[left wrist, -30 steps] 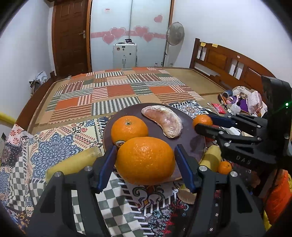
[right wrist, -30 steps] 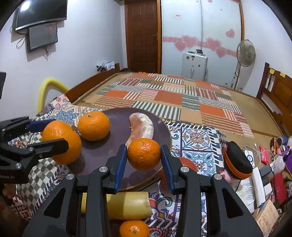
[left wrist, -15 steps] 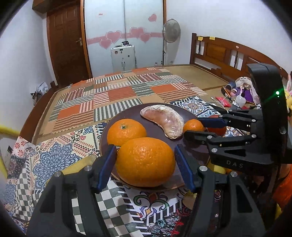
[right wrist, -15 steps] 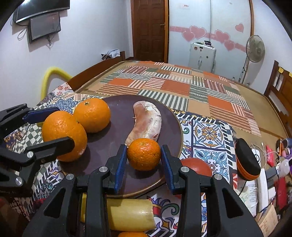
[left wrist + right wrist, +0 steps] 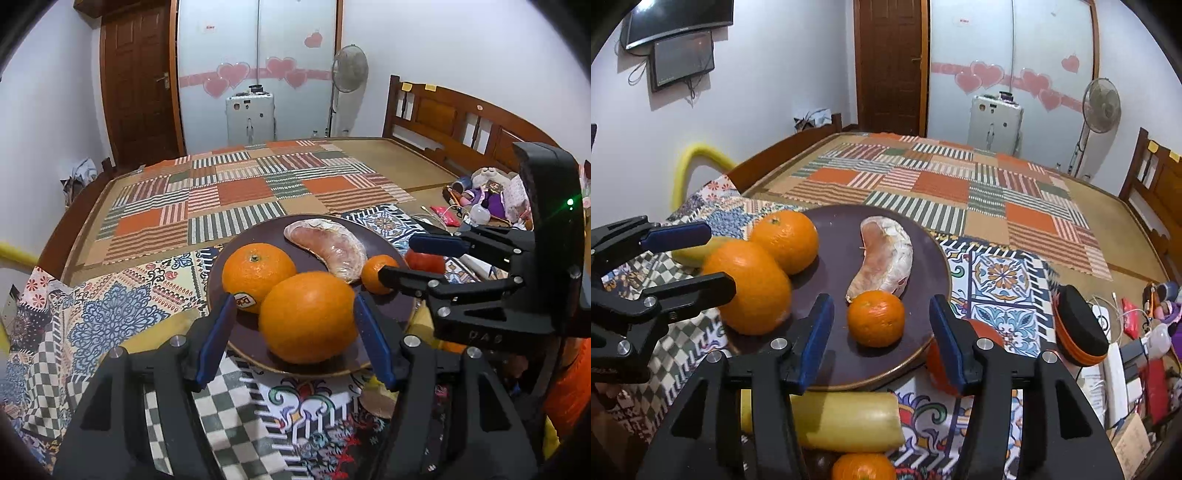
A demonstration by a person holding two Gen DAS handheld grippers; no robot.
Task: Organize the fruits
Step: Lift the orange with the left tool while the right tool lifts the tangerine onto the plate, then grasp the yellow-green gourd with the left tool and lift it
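Note:
A dark brown plate (image 5: pixel 402 314) (image 5: pixel 831 280) holds a big orange (image 5: pixel 308 316) (image 5: pixel 750 286), a second orange (image 5: pixel 258 271) (image 5: pixel 785 240), a peeled pomelo wedge (image 5: pixel 328 247) (image 5: pixel 884 258) and a small mandarin (image 5: pixel 376 273) (image 5: pixel 876 318). My left gripper (image 5: pixel 295 343) is open, its fingers apart from the big orange on each side. My right gripper (image 5: pixel 882 339) is open around the mandarin, which rests on the plate.
A red fruit (image 5: pixel 942 365) lies by the plate's right rim, a yellow fruit (image 5: pixel 846 421) and another mandarin (image 5: pixel 862 467) in front of it. A black and orange case (image 5: pixel 1078 325) and clutter sit to the right. Patterned cloth (image 5: pixel 122 306) covers the bed.
Both grippers lowered their fruit onto the plate and opened. The big orange and the mandarin now rest on the plate, free of the fingers.

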